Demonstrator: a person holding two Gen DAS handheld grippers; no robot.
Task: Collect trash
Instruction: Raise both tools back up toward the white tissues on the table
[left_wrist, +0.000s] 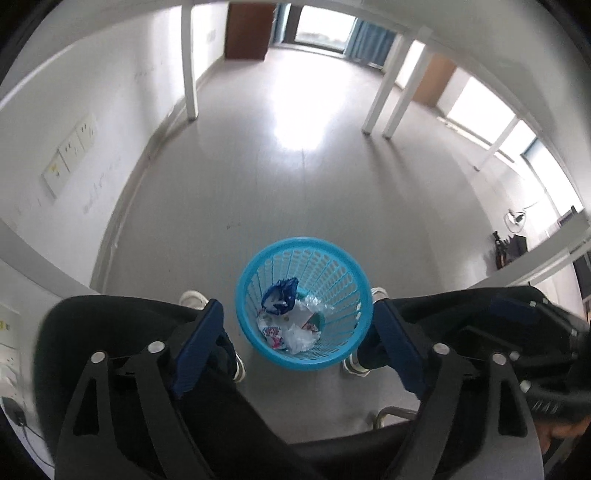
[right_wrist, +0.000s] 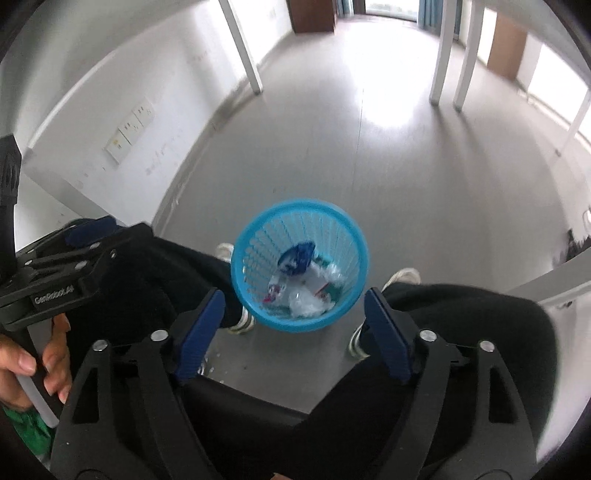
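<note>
Left wrist view is showing the round blue plastic mesh wastebasket (left_wrist: 258, 288) sitting directly below and ahead of both the left hand-held gripper (left_wrist: 299, 350) and the right hand-held gripper (right_wrist: 293, 334), each gaping wide and gripping nothing.

Bright window daylight glares off the floor (left_wrist: 295, 122); fisheye edges bend, slight motion blur.

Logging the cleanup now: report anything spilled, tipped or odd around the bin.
The blue bin stands upright on the floor between the person's shoes, with wrappers and crumpled plastic inside it. Only small pale specks on the floor near the chair edge look like leftover bits. Both tools are empty.
</note>
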